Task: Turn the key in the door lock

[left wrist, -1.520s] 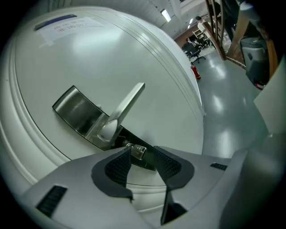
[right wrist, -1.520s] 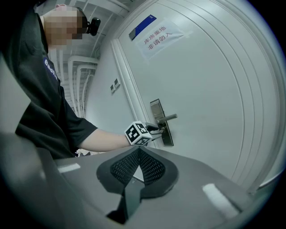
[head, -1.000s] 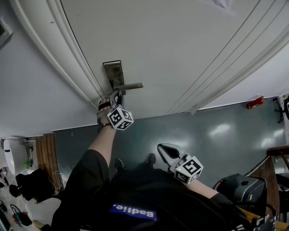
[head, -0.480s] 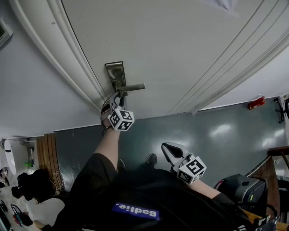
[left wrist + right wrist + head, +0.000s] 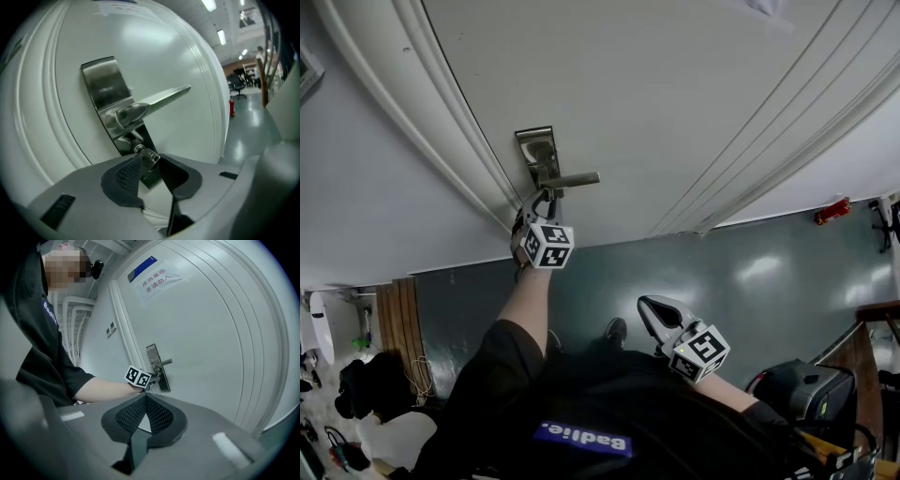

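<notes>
The key [image 5: 149, 156] sits in the lock just below the handle [image 5: 159, 100], at the lower end of the metal lock plate [image 5: 105, 88] on the white door [image 5: 675, 94]. In the left gripper view it lies a little below the middle of the frame. The left gripper [image 5: 544, 199] reaches up to it from the centre left of the head view. Its fingers [image 5: 128, 171] are closing on the head of the key, which stands between the two ribbed pads with the pad tips seeming to touch it on either side. The handle juts out level, towards the right of the frame, above the key. The right gripper [image 5: 647, 306] hangs lower in the head view, right of centre, over the grey-green floor [image 5: 769, 272]. It is well apart from the door and the lock. Its fingers [image 5: 130, 414] are pressed together at the tips with nothing between them. In the right gripper view the door stands ahead with a paper notice [image 5: 158, 279] in the upper middle of the frame. The person's bare forearm [image 5: 101, 391] stretches from the left towards the lock plate.
</notes>
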